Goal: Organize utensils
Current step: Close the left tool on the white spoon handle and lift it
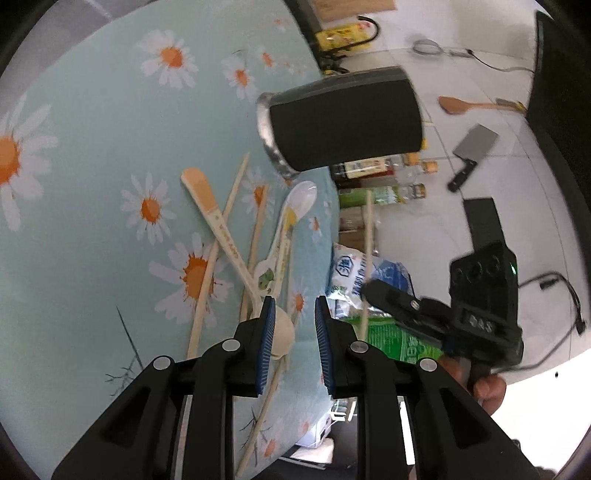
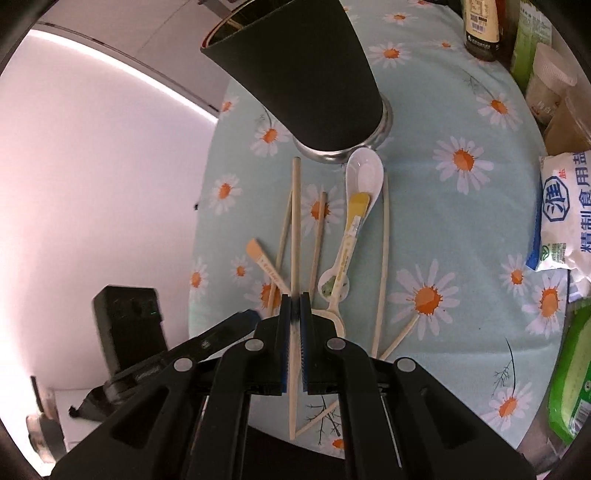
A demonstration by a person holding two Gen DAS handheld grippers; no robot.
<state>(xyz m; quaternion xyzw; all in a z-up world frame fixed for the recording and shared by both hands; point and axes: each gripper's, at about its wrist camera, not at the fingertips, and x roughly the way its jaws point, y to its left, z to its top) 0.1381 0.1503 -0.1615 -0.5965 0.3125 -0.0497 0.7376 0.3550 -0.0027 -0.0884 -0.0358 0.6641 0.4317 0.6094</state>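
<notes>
A dark utensil holder cup (image 2: pixel 310 74) with a steel base stands on the daisy tablecloth (image 2: pixel 443 229); it also shows in the left wrist view (image 1: pixel 343 118). Chopsticks, a white ceramic spoon (image 2: pixel 364 177) and a beige spoon (image 1: pixel 207 206) lie scattered before it. My right gripper (image 2: pixel 294 306) is shut on one wooden chopstick (image 2: pixel 295 221), held above the table; in the left wrist view this gripper (image 1: pixel 373 290) holds the chopstick (image 1: pixel 367 236) upright off the table edge. My left gripper (image 1: pixel 294 314) is open over the utensil pile, empty.
A salt bag (image 2: pixel 565 214), a green packet (image 2: pixel 572 376) and bottles (image 2: pixel 480 26) line the table's right side. In the left wrist view a cleaver (image 1: pixel 469 151) and a wooden spatula (image 1: pixel 465 105) lie on the white floor.
</notes>
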